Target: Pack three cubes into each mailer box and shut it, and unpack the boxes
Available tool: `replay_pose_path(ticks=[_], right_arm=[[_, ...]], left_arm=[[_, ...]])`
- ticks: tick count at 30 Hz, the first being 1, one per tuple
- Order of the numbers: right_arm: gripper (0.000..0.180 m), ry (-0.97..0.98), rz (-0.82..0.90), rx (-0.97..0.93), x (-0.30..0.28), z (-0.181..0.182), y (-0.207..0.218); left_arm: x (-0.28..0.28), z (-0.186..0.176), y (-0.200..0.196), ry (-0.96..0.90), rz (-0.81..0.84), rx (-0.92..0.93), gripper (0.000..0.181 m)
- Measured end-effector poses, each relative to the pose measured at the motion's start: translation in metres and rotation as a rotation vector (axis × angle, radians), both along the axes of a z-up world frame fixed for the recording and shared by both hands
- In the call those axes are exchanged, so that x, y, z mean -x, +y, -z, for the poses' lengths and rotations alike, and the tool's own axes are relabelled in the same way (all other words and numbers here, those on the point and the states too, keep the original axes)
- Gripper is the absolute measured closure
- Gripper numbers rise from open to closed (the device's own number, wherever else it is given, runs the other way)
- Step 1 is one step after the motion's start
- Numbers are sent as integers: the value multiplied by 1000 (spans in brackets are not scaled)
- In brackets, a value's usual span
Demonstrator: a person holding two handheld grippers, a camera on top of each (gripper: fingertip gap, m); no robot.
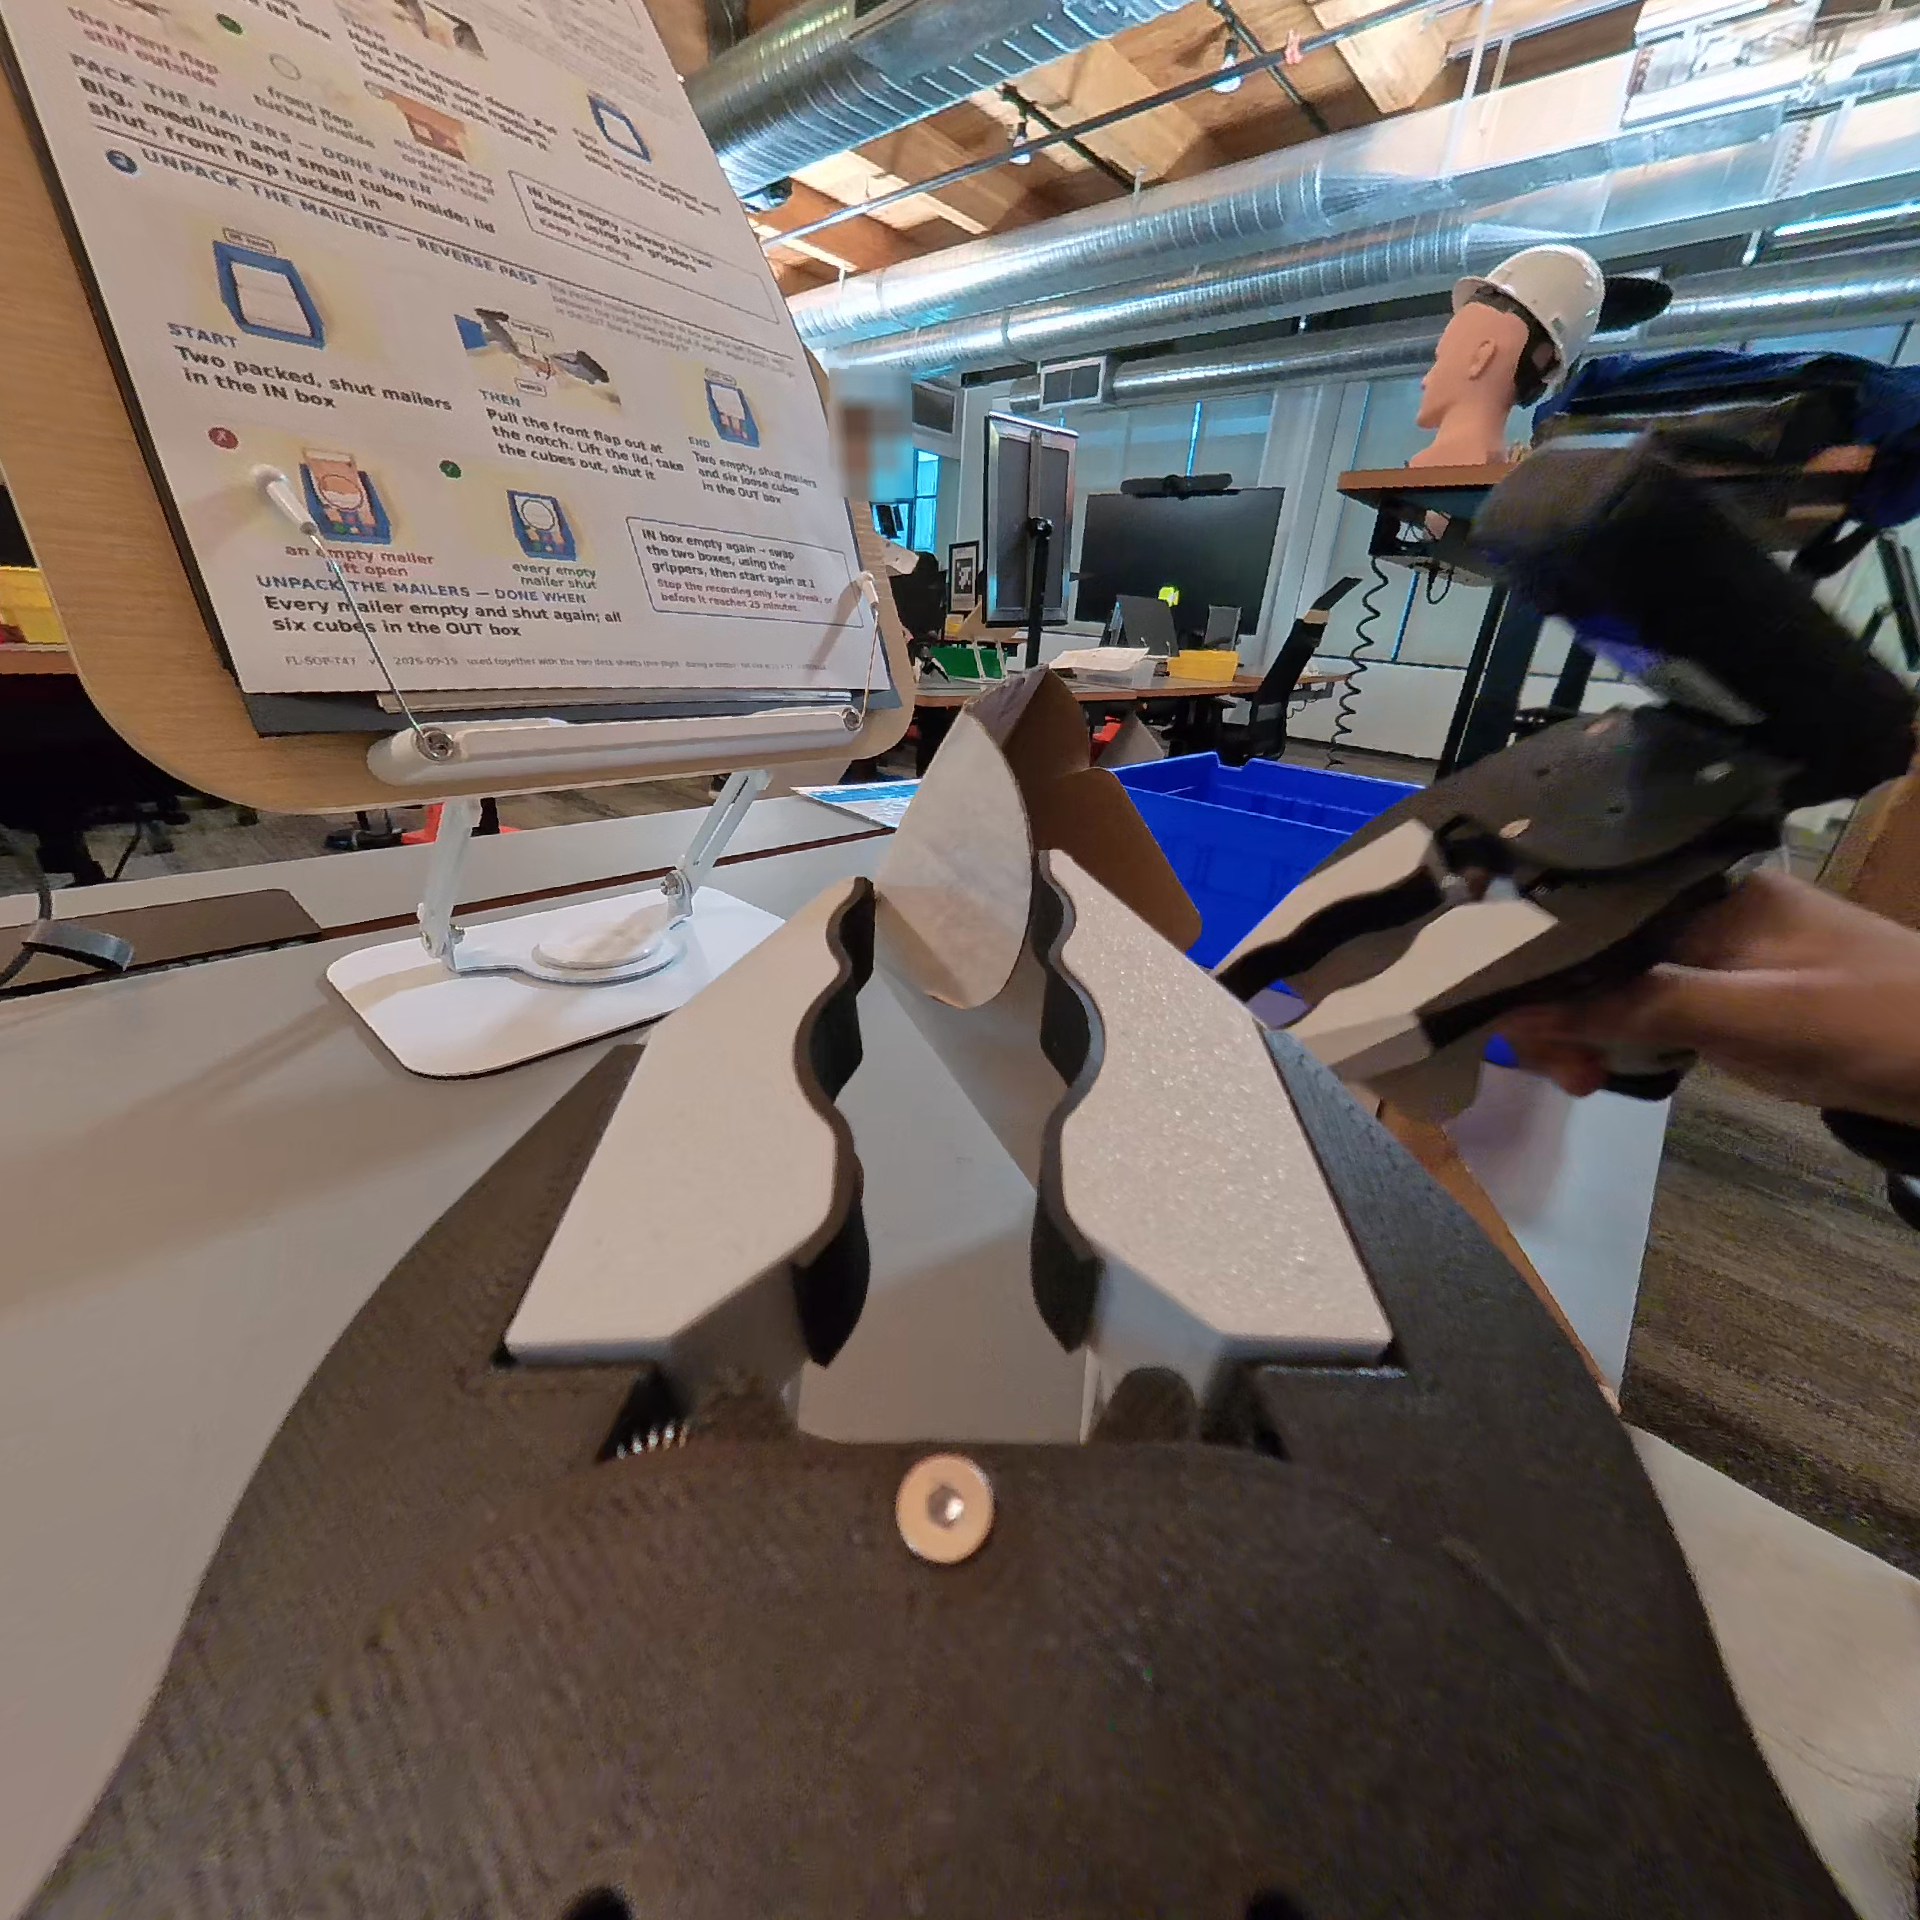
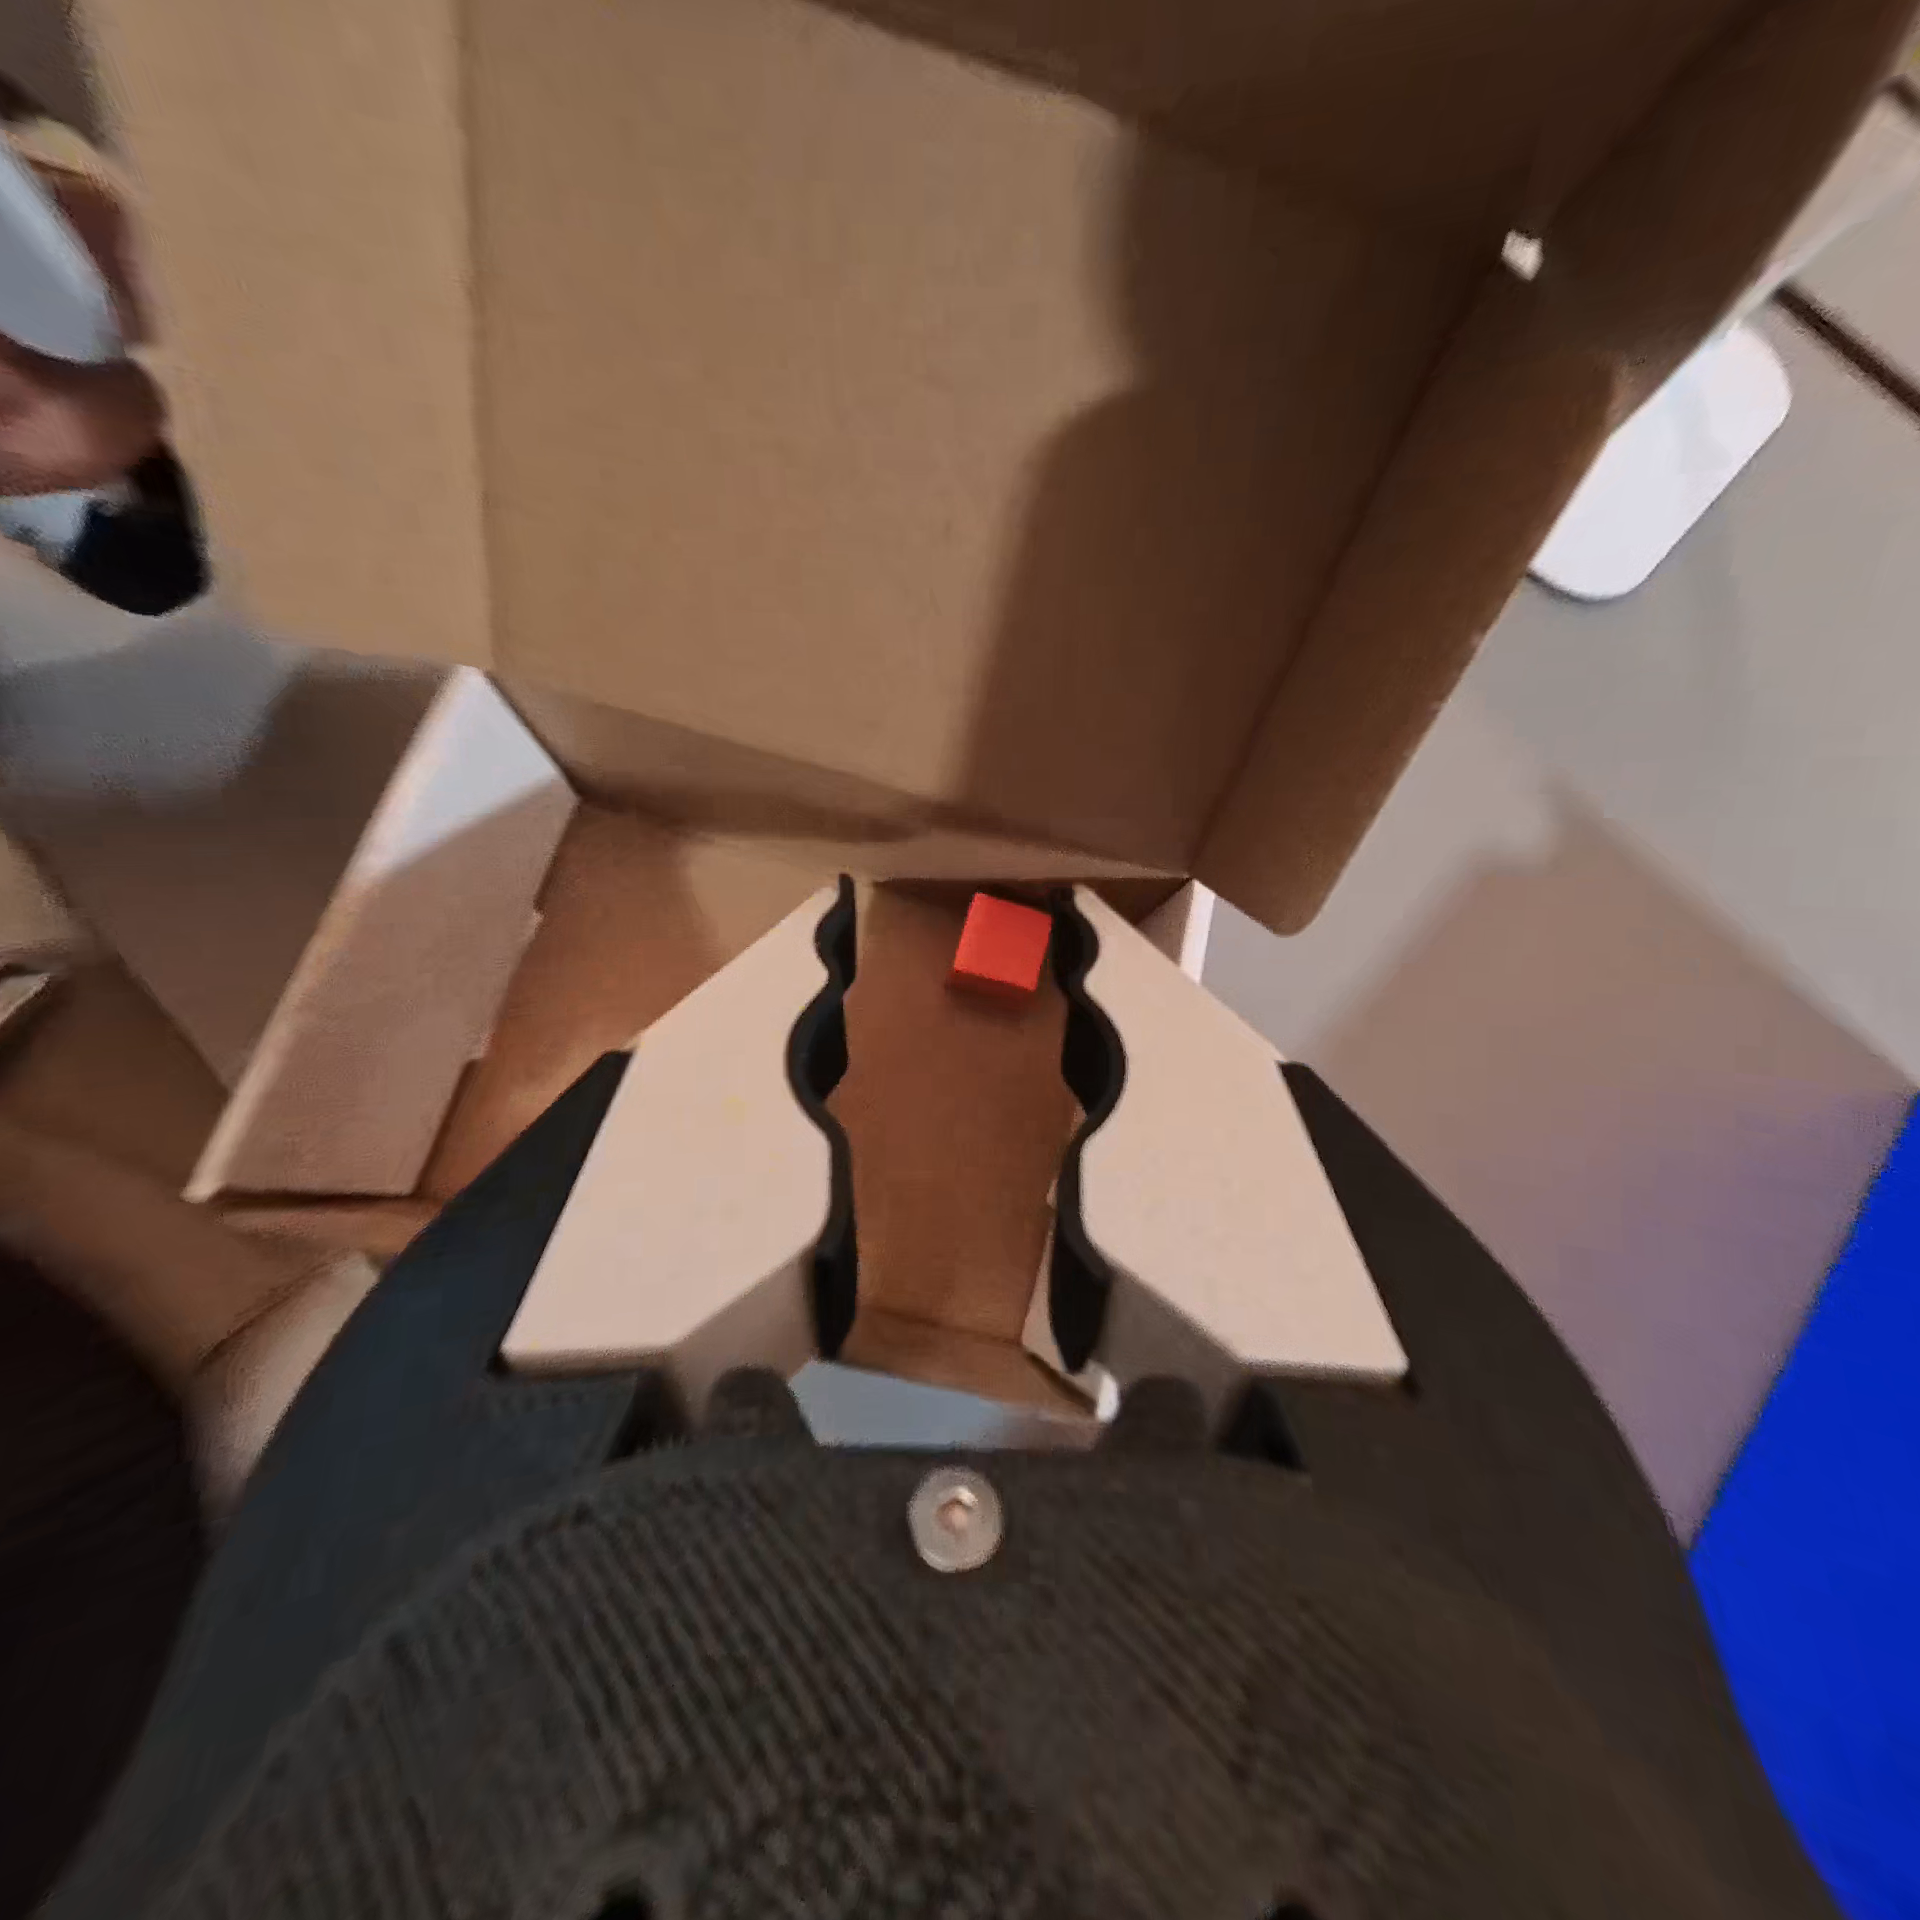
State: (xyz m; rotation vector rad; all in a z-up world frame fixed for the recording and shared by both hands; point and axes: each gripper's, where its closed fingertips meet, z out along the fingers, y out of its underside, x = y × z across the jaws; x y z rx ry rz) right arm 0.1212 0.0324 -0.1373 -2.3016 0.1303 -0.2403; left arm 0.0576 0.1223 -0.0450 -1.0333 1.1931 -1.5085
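An open mailer box (image 2: 935,1143), white outside and brown inside, lies on the grey table with its lid (image 2: 831,468) raised. A small red cube (image 2: 997,940) lies on the box floor near the back wall. My right gripper (image 2: 956,914) is open and empty, hovering over the box interior just short of the cube; it also shows in the left wrist view (image 1: 1278,987). My left gripper (image 1: 956,883) is open at the lid's left side, with the lid's rounded white side flap (image 1: 956,862) standing between its fingertips. No other cubes are in view.
A blue bin (image 1: 1247,831) stands behind the box, its edge also in the right wrist view (image 2: 1818,1455). A document stand with an instruction sheet (image 1: 468,364) stands at the back left on a white base (image 1: 499,987). A white cardboard panel (image 2: 364,935) lies left of the box.
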Motion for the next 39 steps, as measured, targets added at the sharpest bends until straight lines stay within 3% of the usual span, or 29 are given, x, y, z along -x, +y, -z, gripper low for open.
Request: replay_pose_path(ticks=[10, 14, 17, 21, 23, 27, 29, 34, 39], right_arm=[[155, 53, 73, 231, -16, 47, -6], [159, 67, 10, 29, -8, -4, 0], [159, 42, 59, -90, -27, -52, -24], [160, -43, 267, -167, -93, -111, -100], [160, -37, 402, -134, -127, -118, -154], [159, 52, 667, 60, -178, -72, -262], [159, 150, 724, 129, -188, -36, -291], [159, 336, 736, 255, -192, 32, -314], [159, 273, 753, 364, -190, 29, -324]], left_arm=[[1, -1, -8, -9, 20, -23, 152], [1, -1, -8, -7, 17, -30, 152], [1, -1, -7, -7, 15, -34, 152], [1, 0, -7, -7, 15, -32, 152], [1, 0, -6, -7, 15, -32, 152], [1, 0, -7, -7, 14, -31, 152], [1, -1, -7, -7, 12, -31, 152], [0, -1, -9, -7, 12, -36, 151], [0, 0, -7, -6, 12, -29, 152]])
